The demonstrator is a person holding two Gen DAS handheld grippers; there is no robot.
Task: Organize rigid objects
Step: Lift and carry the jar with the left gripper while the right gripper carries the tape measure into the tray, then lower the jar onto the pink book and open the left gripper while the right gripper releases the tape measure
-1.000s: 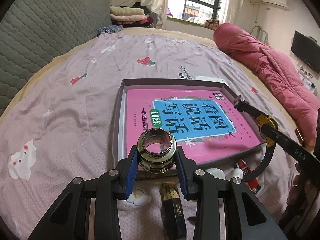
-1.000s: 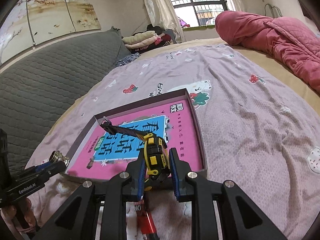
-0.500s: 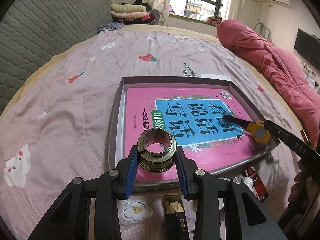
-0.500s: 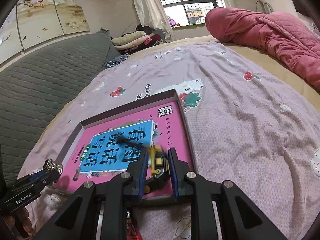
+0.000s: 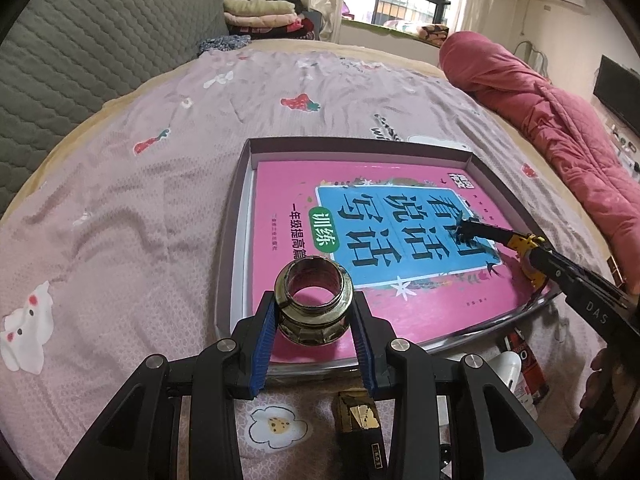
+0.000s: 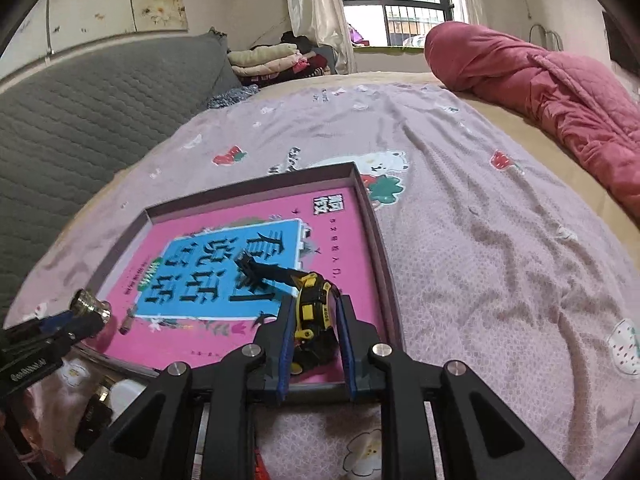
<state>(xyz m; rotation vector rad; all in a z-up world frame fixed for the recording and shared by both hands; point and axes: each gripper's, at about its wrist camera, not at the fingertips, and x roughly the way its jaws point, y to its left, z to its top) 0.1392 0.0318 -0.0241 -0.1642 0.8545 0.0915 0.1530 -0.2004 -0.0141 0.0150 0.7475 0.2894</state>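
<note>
While the left tongs (image 5: 314, 316) pinch a metal fitting (image 5: 313, 304) above the tray's (image 5: 240, 216) near edge, the right tongs (image 6: 313, 330) grip a yellow toy excavator (image 6: 310, 312) over its pink book (image 6: 340, 256).

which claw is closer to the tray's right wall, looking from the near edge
Right. The right claw, holding the yellow toy excavator, is beside that wall of the tray; the left claw is over the opposite side.

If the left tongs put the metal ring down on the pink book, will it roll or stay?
The ring looks like thick metal, so probably heavy for its size. Its lower band seems faceted and its ends flat, so set on an end it should stay; on its side it might roll a little. The book cover looks glossy, so it may slide.
</note>
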